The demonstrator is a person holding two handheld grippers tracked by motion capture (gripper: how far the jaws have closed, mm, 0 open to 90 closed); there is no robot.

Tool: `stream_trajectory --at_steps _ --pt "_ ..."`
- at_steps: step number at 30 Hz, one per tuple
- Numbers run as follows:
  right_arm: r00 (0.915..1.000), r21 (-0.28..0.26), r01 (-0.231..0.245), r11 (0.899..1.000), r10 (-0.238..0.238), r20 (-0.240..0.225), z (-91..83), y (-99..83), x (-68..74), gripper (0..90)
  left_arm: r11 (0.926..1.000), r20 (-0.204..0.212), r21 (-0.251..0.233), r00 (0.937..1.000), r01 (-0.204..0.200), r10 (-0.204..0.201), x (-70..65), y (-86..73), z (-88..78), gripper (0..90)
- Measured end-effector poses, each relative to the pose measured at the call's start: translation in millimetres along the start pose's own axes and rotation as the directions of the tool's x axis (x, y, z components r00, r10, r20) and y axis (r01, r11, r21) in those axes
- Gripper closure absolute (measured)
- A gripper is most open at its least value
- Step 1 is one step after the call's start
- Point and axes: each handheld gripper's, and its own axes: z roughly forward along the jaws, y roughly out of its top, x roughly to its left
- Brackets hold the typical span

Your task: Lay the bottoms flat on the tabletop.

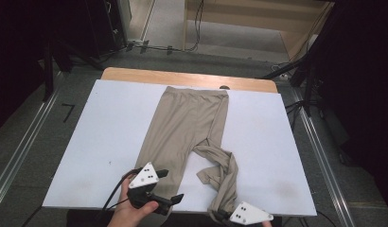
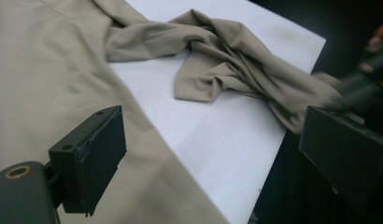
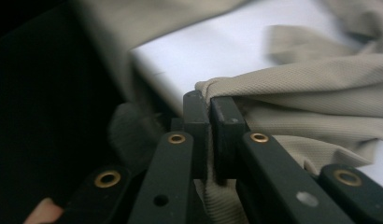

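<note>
The trousers (image 1: pixel 187 127) lie on the table (image 1: pixel 111 127), waistband at the far edge, one leg twisted rightward.

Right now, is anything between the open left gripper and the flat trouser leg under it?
Nothing visible. The left gripper hovers with jaws apart over the flat leg of the beige trousers. The twisted leg lies off to the side, pinched by the right gripper.

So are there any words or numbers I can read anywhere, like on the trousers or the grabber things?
None: no readable text in any view.
Beige stretchy trousers: plain fabric, no label or print showing.
White flat board: no writing.
Grey three-cornered plates on the left gripper and right gripper: dots, no letters.
</note>
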Motion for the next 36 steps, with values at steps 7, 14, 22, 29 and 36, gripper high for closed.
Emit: stream_trajectory --at_steps 7,14,22,29,36 --pt "0.9994 -0.066 -0.029 0.997 0.028 -0.018 -15.6 -0.8 -16.5 48.7 0.9973 -0.032 0.074 0.9995 0.002 0.0 -6.8 17.7 43.0 23.7" --pt "0.9681 -0.126 -0.173 0.977 0.192 0.161 -14.9 2.0 -76.4 46.9 0.9831 -0.129 0.176 0.9888 -0.051 0.075 -14.5 38.0 97.9 37.0" --pt "0.9355 -0.105 -0.289 0.951 0.304 0.18 18.4 10.2 -112.8 46.9 0.9626 -0.073 0.266 0.9948 -0.049 0.071 -20.3 38.4 116.4 78.4" --pt "0.933 -0.066 -0.291 0.954 0.299 0.2 39.2 13.2 -116.9 47.7 0.9441 0.043 0.301 0.9909 -0.134 0.127 -38.2 20.5 94.3 89.1" --pt "0.9349 -0.049 -0.304 0.952 0.307 0.177 34.5 5.7 -124.1 68.3 0.906 0.264 0.36 0.9557 -0.223 0.13 -51.2 1.1 68.7 88.8"
